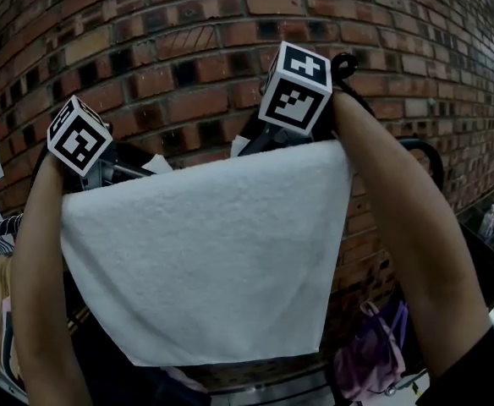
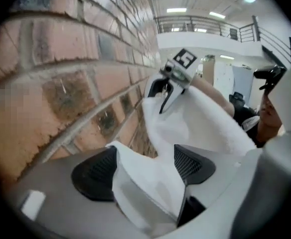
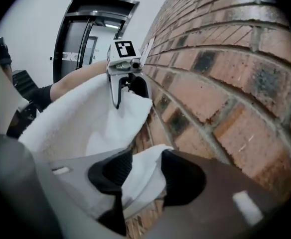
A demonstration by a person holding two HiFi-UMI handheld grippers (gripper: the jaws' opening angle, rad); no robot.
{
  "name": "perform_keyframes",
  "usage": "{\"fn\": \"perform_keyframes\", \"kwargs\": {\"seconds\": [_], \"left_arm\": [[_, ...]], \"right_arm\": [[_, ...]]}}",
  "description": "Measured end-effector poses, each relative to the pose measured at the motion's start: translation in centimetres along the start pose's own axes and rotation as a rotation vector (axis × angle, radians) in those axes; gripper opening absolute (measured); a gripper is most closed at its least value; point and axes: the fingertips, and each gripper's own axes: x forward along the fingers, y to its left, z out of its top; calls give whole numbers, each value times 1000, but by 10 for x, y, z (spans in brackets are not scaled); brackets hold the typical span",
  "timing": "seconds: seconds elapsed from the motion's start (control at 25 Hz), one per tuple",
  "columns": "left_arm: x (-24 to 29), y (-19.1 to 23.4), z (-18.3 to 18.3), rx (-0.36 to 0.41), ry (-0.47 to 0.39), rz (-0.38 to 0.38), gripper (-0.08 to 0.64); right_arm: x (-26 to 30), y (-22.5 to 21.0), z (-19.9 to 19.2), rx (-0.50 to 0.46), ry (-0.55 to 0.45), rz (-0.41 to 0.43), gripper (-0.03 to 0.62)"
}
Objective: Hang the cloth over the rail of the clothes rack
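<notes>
Head view: white terry cloth (image 1: 205, 252) hangs before far red brick wall (image 1: 188, 24), top corners at left gripper (image 1: 133, 172) and right gripper (image 1: 255, 142); rail hidden.
Left gripper view: jaws apart, corner loose between.
Right gripper view: same.
Looks light, limp, grippy; hold corners.

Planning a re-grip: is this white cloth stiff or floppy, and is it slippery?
Probably floppy: the cloth hangs as a sagging sheet and crumples at its top corners. Its nubbly, towel-like surface looks unlikely to slip.

I count one white cloth (image 1: 205, 252), two tools, my left tool (image 2: 144, 171) and my right tool (image 3: 145, 171), and one brick wall (image 1: 188, 57).
</notes>
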Motion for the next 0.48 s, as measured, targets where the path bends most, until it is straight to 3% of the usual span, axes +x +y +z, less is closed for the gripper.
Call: {"fn": "perform_keyframes", "kwargs": {"seconds": [0.12, 0.28, 0.4, 0.48], "left_arm": [[-23, 3, 26, 23, -148, 31, 374], [-25, 15, 3, 2, -41, 86, 374], [-19, 21, -19, -36, 57, 90, 374], [-25, 27, -19, -30, 49, 119, 374]], "right_arm": [[-5, -5, -4, -14, 14, -42, 173], [0, -9, -33, -58, 176, -85, 173], [-5, -14, -34, -67, 169, -120, 173], [-6, -15, -27, -74, 130, -129, 173]]}}
